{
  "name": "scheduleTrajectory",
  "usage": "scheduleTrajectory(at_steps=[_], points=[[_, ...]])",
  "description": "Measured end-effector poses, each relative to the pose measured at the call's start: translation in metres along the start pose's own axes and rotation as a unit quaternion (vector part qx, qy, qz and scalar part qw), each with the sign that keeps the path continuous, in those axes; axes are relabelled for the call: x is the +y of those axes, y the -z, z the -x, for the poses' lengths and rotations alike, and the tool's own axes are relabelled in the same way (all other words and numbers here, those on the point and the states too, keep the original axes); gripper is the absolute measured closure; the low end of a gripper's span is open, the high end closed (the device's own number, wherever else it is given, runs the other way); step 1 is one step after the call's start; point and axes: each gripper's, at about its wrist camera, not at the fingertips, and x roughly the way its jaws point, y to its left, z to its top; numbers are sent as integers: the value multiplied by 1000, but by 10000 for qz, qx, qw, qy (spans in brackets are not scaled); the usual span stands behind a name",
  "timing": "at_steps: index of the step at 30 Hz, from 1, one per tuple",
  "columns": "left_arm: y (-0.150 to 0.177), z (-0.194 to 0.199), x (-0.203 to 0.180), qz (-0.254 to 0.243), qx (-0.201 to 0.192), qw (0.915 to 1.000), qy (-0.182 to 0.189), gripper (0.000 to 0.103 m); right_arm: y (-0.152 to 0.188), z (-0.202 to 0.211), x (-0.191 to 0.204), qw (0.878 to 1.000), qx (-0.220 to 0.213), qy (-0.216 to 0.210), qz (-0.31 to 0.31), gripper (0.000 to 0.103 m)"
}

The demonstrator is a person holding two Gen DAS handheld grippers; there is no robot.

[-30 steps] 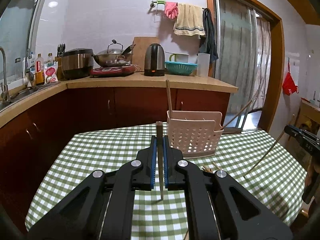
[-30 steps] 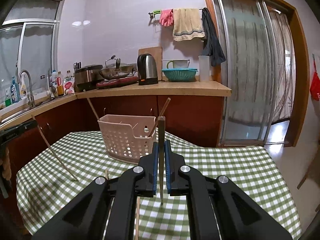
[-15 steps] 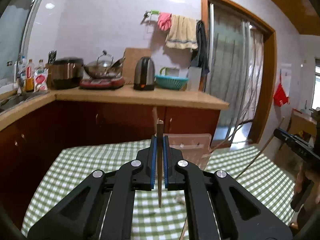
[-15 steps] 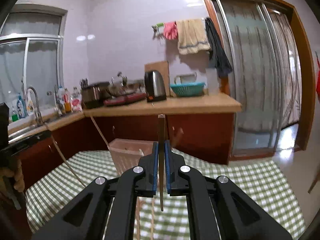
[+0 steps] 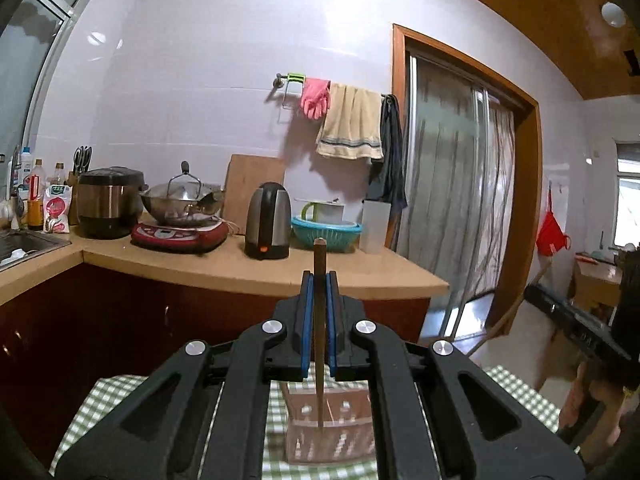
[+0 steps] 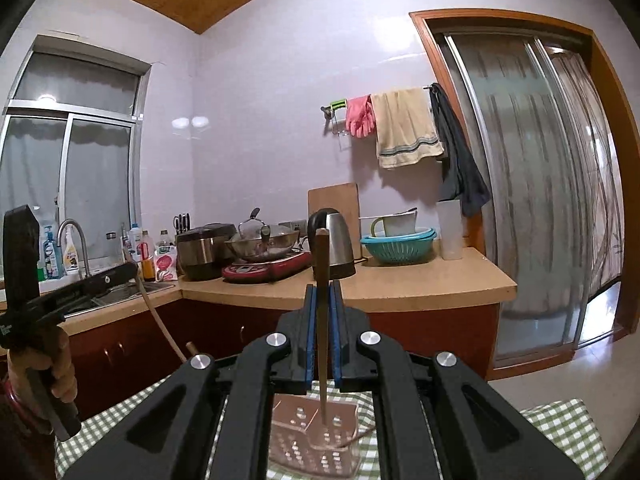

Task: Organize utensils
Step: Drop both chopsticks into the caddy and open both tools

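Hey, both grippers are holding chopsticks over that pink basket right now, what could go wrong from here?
1. Each gripper pinches its brown wooden chopstick on a short stretch only, so the upright stick may pivot or slip.
2. The pink perforated plastic basket is mostly hidden behind the left gripper and the right gripper, so a lowered tip might miss it or catch its wall.
3. Both grippers work over the same basket, so the sticks may collide.

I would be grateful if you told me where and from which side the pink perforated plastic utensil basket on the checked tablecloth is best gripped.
Take the pink perforated plastic utensil basket by its upper rim, coming from above: the thin wall suits narrow tongs, and its open top faces up. Both tongs hold chopsticks now, so one must be freed first.
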Motion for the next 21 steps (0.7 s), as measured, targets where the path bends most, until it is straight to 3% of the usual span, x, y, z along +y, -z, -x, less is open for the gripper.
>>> scheduleTrajectory(at_steps=[4,18,21], points=[[4,-26,1,-29,17,9999,-124,96,13,-23,-5,9997,225,0,-96,96],[73,-85,11,-12,980,9951,-112,96,75,-65,-8,9941,1062,59,-222,96],[79,-86,9,-75,1040,9945,-97,89,78,-66,-7,9937,1096,84,-196,96]])
